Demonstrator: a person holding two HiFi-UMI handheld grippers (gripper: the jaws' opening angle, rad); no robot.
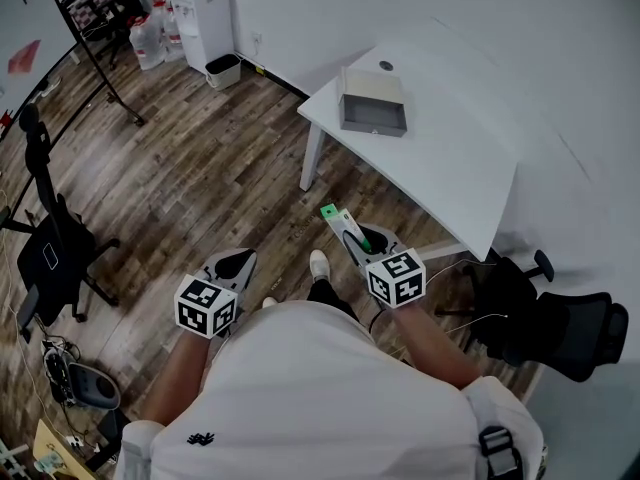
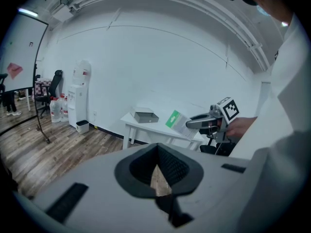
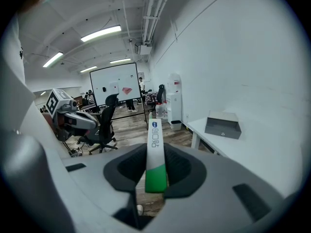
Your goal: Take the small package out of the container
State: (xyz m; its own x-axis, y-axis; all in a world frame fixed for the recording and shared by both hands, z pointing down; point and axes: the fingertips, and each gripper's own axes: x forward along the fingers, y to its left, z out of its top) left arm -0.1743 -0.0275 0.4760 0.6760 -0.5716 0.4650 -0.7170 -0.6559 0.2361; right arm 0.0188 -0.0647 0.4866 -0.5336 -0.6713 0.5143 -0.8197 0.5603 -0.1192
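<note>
A small flat white package with a green end (image 3: pixel 154 152) is clamped edge-on between the jaws of the right gripper (image 3: pixel 155 173). The jaws are closed down to a narrow gap and pressed on the green end, while the white end sticks out forward. In the head view, the package (image 1: pixel 336 218) is held over the wood-plank floor (image 1: pixel 200 188), out of the grey open rectangular container (image 1: pixel 372 114) and well apart from it. The container is left on the white table (image 1: pixel 450 173), near its far corner. The left gripper (image 2: pixel 156 165) is seen with its jaws brought together and nothing between them. It is held low beside the person's body (image 1: pixel 320 388), pointing towards the table.
</note>
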